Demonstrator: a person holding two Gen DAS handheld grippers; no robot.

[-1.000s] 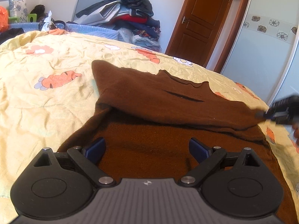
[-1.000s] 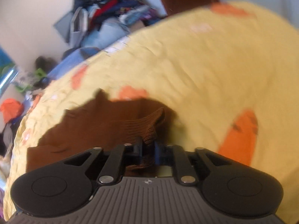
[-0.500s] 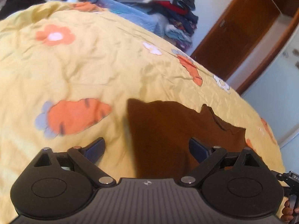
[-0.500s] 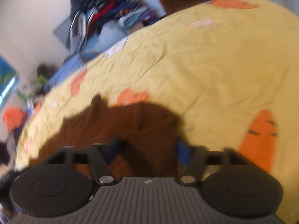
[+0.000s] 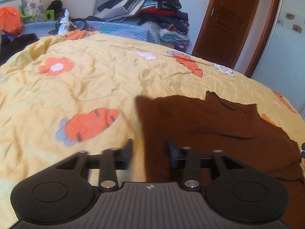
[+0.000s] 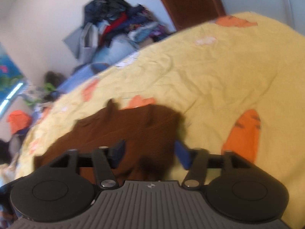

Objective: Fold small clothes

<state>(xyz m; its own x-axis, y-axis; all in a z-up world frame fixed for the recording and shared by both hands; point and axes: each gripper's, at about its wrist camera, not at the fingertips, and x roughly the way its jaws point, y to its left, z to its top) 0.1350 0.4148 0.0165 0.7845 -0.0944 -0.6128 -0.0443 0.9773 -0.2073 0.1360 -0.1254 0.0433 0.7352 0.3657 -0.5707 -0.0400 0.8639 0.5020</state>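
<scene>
The brown sweater (image 5: 219, 126) lies on the yellow bed cover (image 5: 95, 87). The left claw (image 5: 149, 153) is open at its left edge, the right claw (image 6: 149, 152) open over its corner. A bad pinch could grab the cover too and spoil the fold

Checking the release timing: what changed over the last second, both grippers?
The right gripper was shut on the brown sweater's ribbed edge; it has let go and now stands open over it. The left gripper swung left to the sweater's left edge and has narrowed, still open, gripping nothing. The sweater stays folded on the yellow bedspread.
</scene>
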